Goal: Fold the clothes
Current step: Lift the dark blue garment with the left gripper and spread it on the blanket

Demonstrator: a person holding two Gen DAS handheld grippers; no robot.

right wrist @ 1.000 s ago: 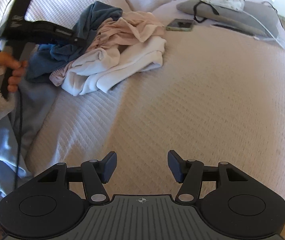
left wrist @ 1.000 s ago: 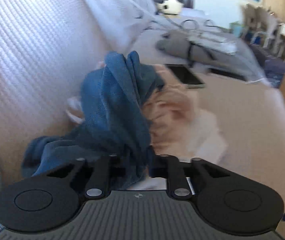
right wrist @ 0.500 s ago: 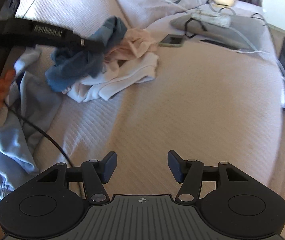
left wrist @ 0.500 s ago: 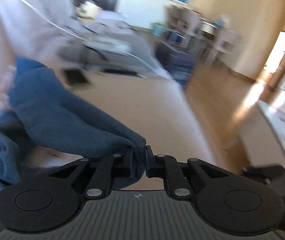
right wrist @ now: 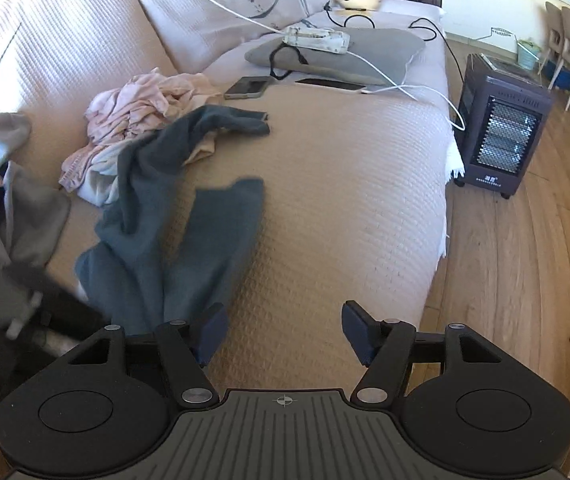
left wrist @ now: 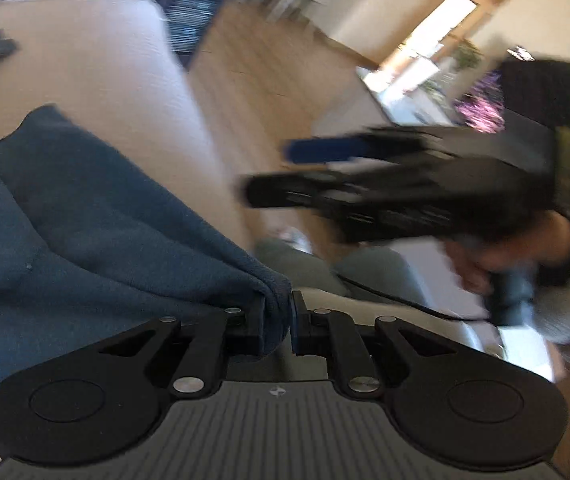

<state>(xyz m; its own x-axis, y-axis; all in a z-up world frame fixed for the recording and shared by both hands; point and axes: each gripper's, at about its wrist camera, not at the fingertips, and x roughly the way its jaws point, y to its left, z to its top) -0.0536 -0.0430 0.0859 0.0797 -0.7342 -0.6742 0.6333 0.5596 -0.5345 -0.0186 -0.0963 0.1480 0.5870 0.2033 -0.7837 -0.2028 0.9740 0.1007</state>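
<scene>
In the right wrist view, going left to right: a grey garment (right wrist: pixel 25 216) lies at about 9 o'clock on the bed (right wrist: pixel 345 200). A heap of pink and white clothes (right wrist: pixel 133 120) sits at 11 o'clock. The blue trousers (right wrist: pixel 173 232) stretch from that heap down toward 7 o'clock. Two phones and a grey cushion (right wrist: pixel 337 56) lie toward 12, and a heater (right wrist: pixel 501 128) stands on the floor at 2 o'clock.

The left gripper (left wrist: pixel 277 320) has its jaws clamped on an edge of the blue trousers (left wrist: pixel 85 232), which trail off to 9 o'clock in the left wrist view. The right gripper (right wrist: pixel 283 332) hangs over bare bedspread beside the near leg. Its jaws are opening, with nothing between them.

The trousers look like soft, thick fleece: light, limp and not slippery, likely to sag and bunch wherever they are unsupported. A pinch on a hem or waistband edge should hold best. The free jaws could probably take the opposite corner of that edge so the cloth can be pulled flat.

A second ago the trousers were bundled on the heap near the bed's back. Now they are dragged out across the bed with the legs splayed, and the left gripper has swung toward the room. The right gripper's jaws stand wider than before.
</scene>
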